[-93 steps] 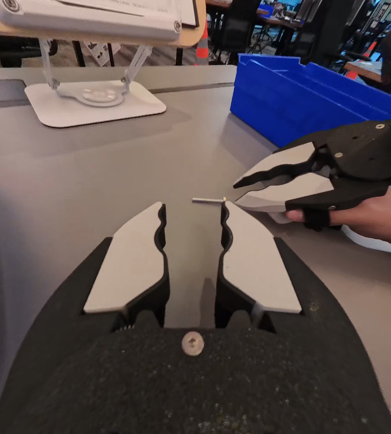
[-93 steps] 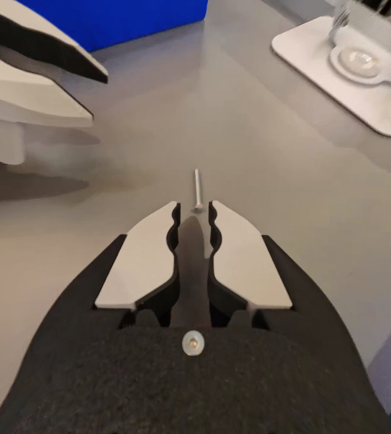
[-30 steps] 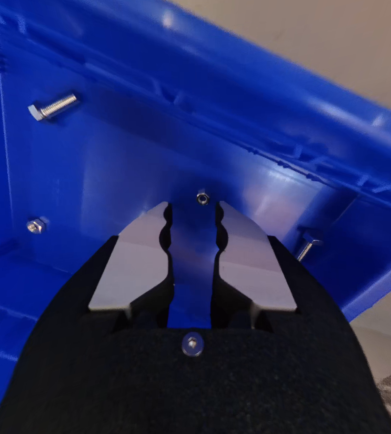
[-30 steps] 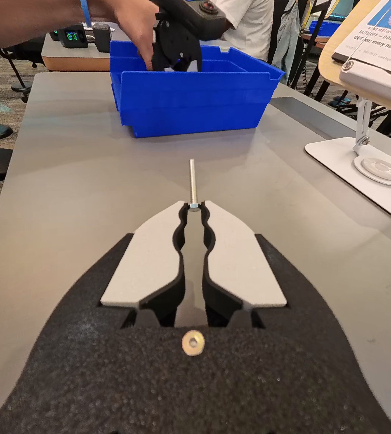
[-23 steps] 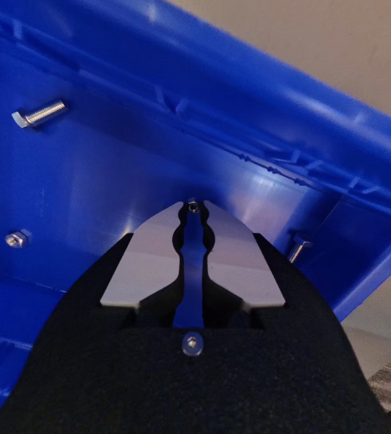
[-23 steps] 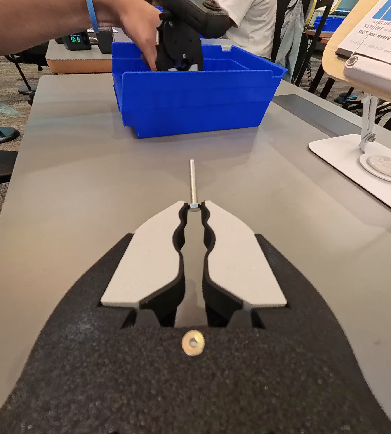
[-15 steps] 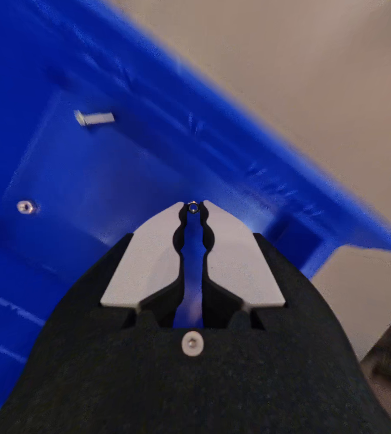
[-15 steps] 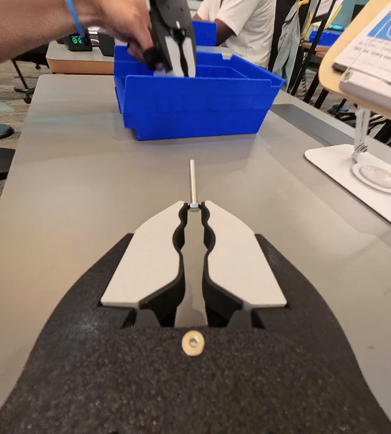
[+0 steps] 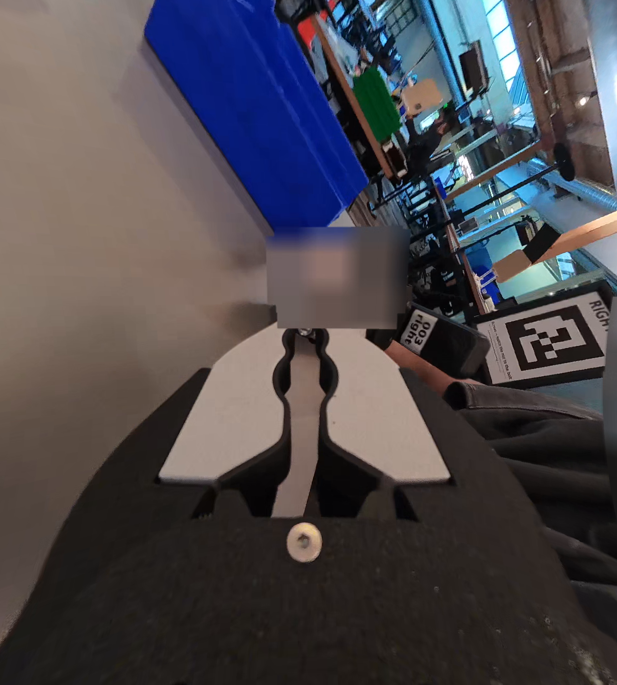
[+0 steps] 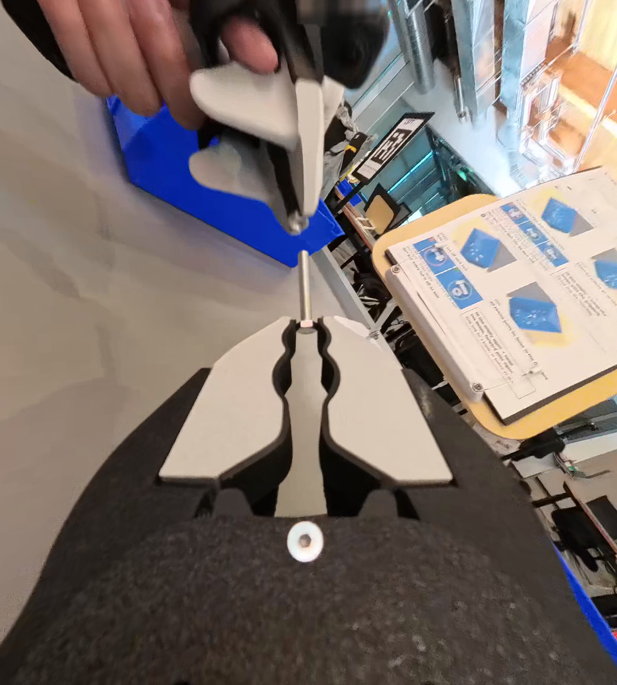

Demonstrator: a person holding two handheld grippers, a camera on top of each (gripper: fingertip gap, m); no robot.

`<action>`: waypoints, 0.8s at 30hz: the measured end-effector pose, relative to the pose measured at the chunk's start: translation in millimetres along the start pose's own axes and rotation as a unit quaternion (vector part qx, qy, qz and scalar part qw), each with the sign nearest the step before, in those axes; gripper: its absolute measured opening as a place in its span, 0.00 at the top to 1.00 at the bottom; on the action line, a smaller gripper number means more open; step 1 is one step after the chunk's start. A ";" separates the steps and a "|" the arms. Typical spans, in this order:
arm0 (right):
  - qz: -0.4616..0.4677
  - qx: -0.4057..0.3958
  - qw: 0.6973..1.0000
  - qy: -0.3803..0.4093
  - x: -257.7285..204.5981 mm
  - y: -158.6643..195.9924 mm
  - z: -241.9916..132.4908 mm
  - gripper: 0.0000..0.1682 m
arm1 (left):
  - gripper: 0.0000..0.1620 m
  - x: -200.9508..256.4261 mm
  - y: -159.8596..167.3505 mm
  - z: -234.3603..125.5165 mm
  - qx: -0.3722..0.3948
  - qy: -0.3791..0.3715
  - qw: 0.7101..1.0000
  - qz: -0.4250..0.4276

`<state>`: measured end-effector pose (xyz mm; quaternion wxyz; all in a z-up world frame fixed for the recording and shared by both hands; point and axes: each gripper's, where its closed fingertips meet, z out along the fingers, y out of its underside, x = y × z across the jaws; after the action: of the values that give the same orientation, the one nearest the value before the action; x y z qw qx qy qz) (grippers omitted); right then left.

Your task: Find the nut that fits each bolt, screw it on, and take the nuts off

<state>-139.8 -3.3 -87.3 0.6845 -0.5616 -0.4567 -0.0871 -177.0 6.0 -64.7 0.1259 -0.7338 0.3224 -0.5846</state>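
My right gripper is shut on the head of a long thin silver bolt, whose shaft points away from it above the grey table. My left gripper comes in from above in the right wrist view, shut on a small silver nut held just off the bolt's free end, with a small gap between them. In the left wrist view my left gripper is shut on the nut; a blurred patch hides what lies right beyond its tips.
A blue bin stands on the table behind the grippers; it also shows in the left wrist view. An instruction sheet on a tilted stand is at the right. A person's sleeve and a marker card lie beside my left gripper. Some 6 centimeters of space lies between my two pairs of fingers.
My left gripper closed on a small nut in the blue bin, lifted out and came over to the bolt's tip. My right gripper raised and tilted the bolt off the table.
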 end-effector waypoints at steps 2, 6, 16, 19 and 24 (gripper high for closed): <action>0.002 0.003 1.000 0.003 2.0 0.4 -1.2 0.93 | 0.94 -4.2 -2.0 8.0 -0.010 -0.004 1.000 -0.012; 0.002 -0.005 1.000 -0.004 0.9 5.4 0.4 0.93 | 0.94 -4.1 -6.4 13.0 -0.020 0.003 1.000 -0.021; -0.008 -0.004 1.000 0.002 1.8 4.3 0.2 0.93 | 0.94 -7.6 -2.8 16.7 -0.040 0.024 0.998 -0.046; -0.006 -0.004 1.000 0.004 2.5 4.8 0.3 0.93 | 0.94 -7.9 -1.1 17.2 -0.045 0.030 0.997 -0.052; -0.021 -0.012 1.000 0.005 0.4 6.3 1.3 0.93 | 0.94 -12.6 -1.0 18.7 -0.046 0.024 0.997 -0.058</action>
<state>-136.3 0.1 -91.3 0.6780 -0.5593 -0.4643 -0.1094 -160.5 11.0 -79.2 0.0501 -0.7418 0.3085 -0.5933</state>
